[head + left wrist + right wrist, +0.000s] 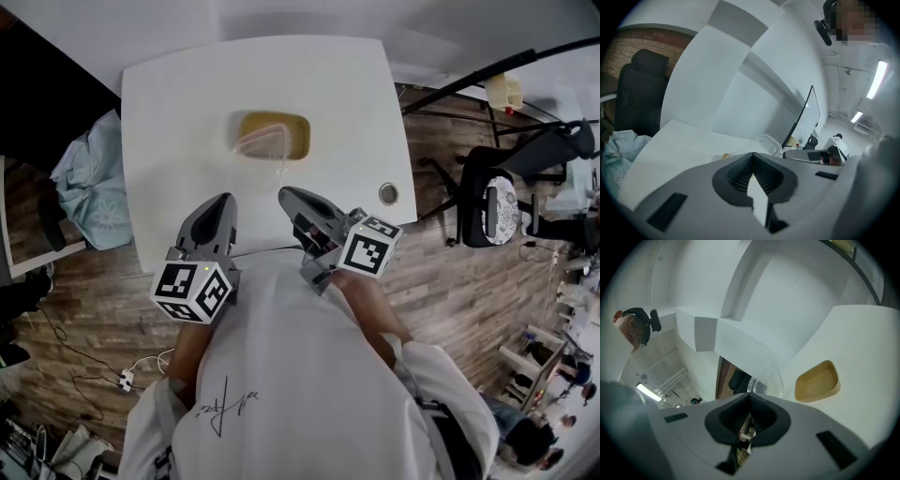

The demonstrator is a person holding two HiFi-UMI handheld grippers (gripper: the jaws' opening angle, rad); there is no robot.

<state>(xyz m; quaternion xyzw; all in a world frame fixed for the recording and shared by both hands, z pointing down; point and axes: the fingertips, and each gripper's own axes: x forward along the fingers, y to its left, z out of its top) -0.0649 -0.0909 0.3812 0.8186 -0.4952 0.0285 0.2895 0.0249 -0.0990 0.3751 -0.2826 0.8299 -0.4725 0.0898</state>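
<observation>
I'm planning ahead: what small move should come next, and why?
Probably open the right gripper and ease it toward the clear container: both it and the left gripper are shut, empty, short of the container near the wooden tray.

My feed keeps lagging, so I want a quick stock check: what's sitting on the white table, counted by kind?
Tan tray: 1
Clear plastic container: 1
Total: 2
</observation>
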